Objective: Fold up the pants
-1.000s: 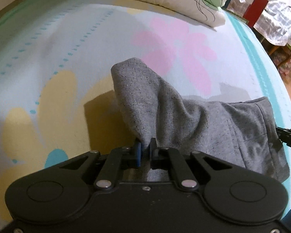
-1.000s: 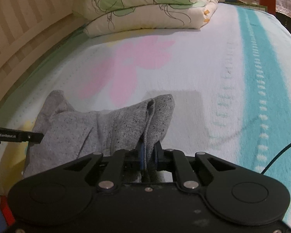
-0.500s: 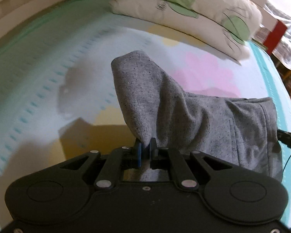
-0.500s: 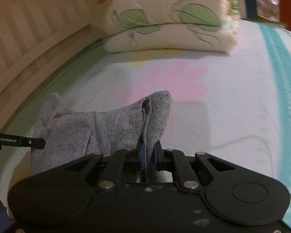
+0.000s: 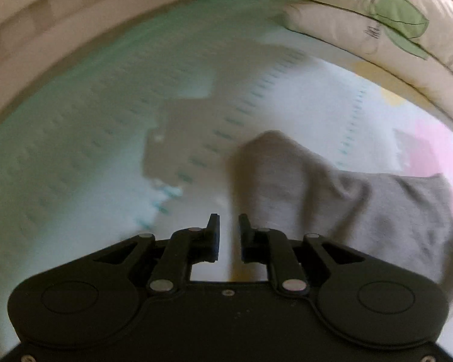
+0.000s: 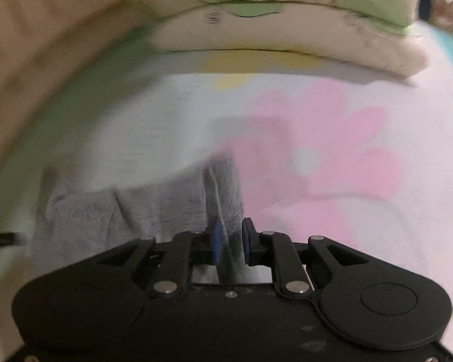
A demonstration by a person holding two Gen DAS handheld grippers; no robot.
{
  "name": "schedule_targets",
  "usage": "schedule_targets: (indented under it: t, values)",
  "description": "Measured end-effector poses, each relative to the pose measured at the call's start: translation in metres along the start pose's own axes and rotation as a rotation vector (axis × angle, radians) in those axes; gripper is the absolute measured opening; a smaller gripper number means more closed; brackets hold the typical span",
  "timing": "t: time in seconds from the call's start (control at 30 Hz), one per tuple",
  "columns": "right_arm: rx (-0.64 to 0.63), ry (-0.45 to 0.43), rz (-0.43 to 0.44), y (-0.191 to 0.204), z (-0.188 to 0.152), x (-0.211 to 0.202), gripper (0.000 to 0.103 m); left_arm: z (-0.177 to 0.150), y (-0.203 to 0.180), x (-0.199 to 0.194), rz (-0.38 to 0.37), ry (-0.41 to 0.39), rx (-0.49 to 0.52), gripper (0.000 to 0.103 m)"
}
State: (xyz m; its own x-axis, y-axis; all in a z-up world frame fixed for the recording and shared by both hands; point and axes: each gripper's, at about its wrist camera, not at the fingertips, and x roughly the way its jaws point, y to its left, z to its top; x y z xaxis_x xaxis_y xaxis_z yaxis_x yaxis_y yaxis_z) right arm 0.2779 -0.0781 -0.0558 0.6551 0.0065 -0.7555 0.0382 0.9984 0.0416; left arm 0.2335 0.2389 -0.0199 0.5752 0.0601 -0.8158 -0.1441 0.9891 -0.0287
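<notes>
Both grippers letting go: left gripper (image 5: pixel 228 236) jaws opening, nothing pinched now vs clamped 0.5 s ago. Right gripper (image 6: pixel 230 242) opening too, grey pants (image 5: pixel 341 208) edge loose between pads. Pants lie center/lower right on bedsheet (image 5: pixel 75 150). Fold likely placed.

**Bed and surroundings**

I see a bedsheet (image 5: pixel 84 138) in pale mint with dotted teal lines and pink and yellow flowers. A folded cream quilt (image 6: pixel 274 33) with green leaf print lies at its far end. A beige striped wall (image 5: pixel 30 21) borders it. Warm, dim light; both views blurred.
</notes>
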Motion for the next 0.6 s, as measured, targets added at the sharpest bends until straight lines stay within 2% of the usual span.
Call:
schedule_targets:
  t: [0.07, 0.17, 0.2, 0.3, 0.4, 0.5, 0.57, 0.6]
  values:
    - [-0.053, -0.053, -0.036, 0.013, -0.002, -0.007, 0.017, -0.003, 0.000, -0.003, -0.021, -0.010, 0.004, 0.021]
    - [-0.103, -0.135, 0.025, 0.035, -0.007, -0.024, 0.017, -0.008, -0.016, -0.009, -0.080, -0.034, 0.029, 0.022]
    - [-0.124, -0.147, 0.061, 0.044, -0.008, -0.028, 0.017, -0.008, -0.024, -0.011, -0.099, -0.044, 0.045, 0.024]
    - [-0.187, -0.157, 0.152, 0.073, -0.018, -0.033, 0.017, -0.004, -0.048, -0.009, -0.157, -0.055, 0.103, 0.039]
    - [-0.223, -0.146, 0.212, 0.089, -0.025, -0.029, 0.017, -0.005, -0.073, 0.002, -0.191, -0.046, 0.153, 0.040]
    - [-0.253, -0.124, 0.158, 0.087, -0.033, -0.018, 0.016, -0.007, -0.083, 0.021, -0.181, -0.016, 0.166, 0.040]
    - [-0.237, -0.074, 0.104, 0.076, -0.038, -0.003, 0.015, -0.013, -0.089, 0.036, -0.132, 0.022, 0.185, 0.041]
    - [-0.217, -0.047, 0.097, 0.066, -0.041, 0.005, 0.005, -0.014, -0.089, 0.041, -0.109, 0.028, 0.198, 0.041]
